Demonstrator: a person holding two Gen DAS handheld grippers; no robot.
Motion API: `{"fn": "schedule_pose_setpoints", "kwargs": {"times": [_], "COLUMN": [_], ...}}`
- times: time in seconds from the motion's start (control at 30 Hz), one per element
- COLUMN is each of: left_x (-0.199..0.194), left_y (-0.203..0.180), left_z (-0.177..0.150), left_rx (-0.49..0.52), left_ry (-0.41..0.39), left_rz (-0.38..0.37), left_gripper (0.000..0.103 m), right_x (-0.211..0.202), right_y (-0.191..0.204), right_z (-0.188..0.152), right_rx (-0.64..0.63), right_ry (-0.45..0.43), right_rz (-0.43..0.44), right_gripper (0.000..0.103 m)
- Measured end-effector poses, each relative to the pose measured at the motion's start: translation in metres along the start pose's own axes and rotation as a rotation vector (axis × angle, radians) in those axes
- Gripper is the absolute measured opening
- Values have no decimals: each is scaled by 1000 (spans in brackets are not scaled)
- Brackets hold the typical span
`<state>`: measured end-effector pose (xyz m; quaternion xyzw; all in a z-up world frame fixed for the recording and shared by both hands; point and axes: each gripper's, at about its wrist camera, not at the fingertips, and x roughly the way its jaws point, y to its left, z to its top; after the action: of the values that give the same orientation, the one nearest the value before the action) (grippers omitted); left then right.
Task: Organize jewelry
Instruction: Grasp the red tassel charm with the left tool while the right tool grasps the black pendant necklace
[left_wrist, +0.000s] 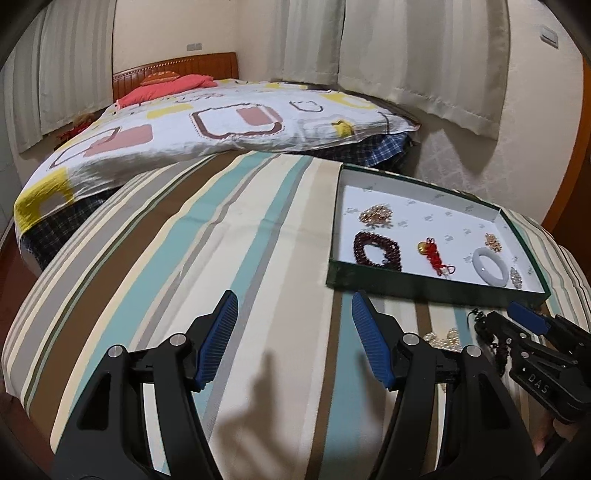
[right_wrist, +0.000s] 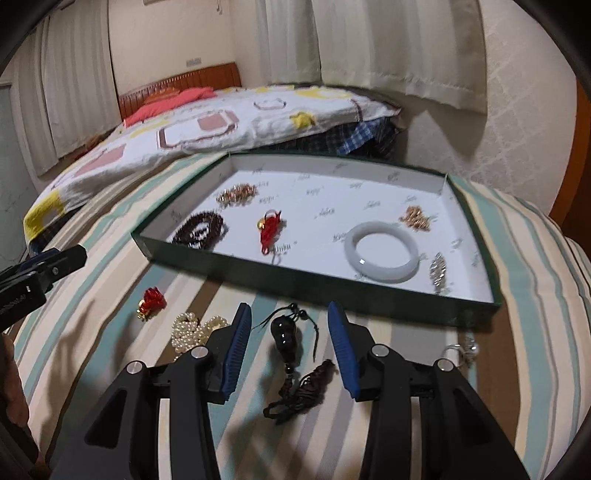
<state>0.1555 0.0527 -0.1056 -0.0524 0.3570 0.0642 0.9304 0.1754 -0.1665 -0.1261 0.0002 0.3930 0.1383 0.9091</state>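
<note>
A shallow green box with a white floor (right_wrist: 317, 277) (left_wrist: 424, 286) lies on the striped cloth. In it are a white bangle (right_wrist: 382, 253), a dark bead bracelet (right_wrist: 201, 230), a red charm (right_wrist: 269, 227), two gold pieces (right_wrist: 236, 195) (right_wrist: 415, 218) and a silver piece (right_wrist: 439, 269). In front of the box lie a black gourd pendant with a cord and tassel (right_wrist: 286, 334), a pearl string (right_wrist: 195, 330), a small red charm (right_wrist: 151, 301) and a silver ring (right_wrist: 461, 350). My right gripper (right_wrist: 290, 321) is open, its fingers on either side of the gourd pendant. My left gripper (left_wrist: 293, 308) is open and empty over bare cloth, left of the box.
The cloth (left_wrist: 184, 258) covers a rounded surface that drops off at the left and front. Behind it is a bed with a patterned quilt (left_wrist: 207, 129) and an orange headboard (left_wrist: 173, 68). Curtains (left_wrist: 424, 55) hang at the back and right.
</note>
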Motion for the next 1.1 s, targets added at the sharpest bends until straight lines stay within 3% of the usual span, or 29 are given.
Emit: {"fn": "schedule_pose_setpoints", "kwargs": {"times": [0.23,0.33,0.6,0.8,1.1], "left_x": [7,12,24,36,48], "left_y": [-8,-16,-41,-53,-60], "left_z": [-8,-12,-16,-17,-19], "left_rx": [16,28,66,91,122], "left_ry": [29,47,82,116,161], "left_rz": [-21,-43,-90,-106,-125], "left_gripper": [63,63,62,55,30], "right_x": [15,13,0,-10,-10], "right_y": [-3,-5,-29,-48,-59], "right_z": [-5,-6,-12,-14,-16], "right_rx": [2,-8,38,69,96], "right_ry": [96,99,88,74,71], "right_rz": [3,-3,-19,-42,-42], "right_gripper": [37,18,18,18,18]}}
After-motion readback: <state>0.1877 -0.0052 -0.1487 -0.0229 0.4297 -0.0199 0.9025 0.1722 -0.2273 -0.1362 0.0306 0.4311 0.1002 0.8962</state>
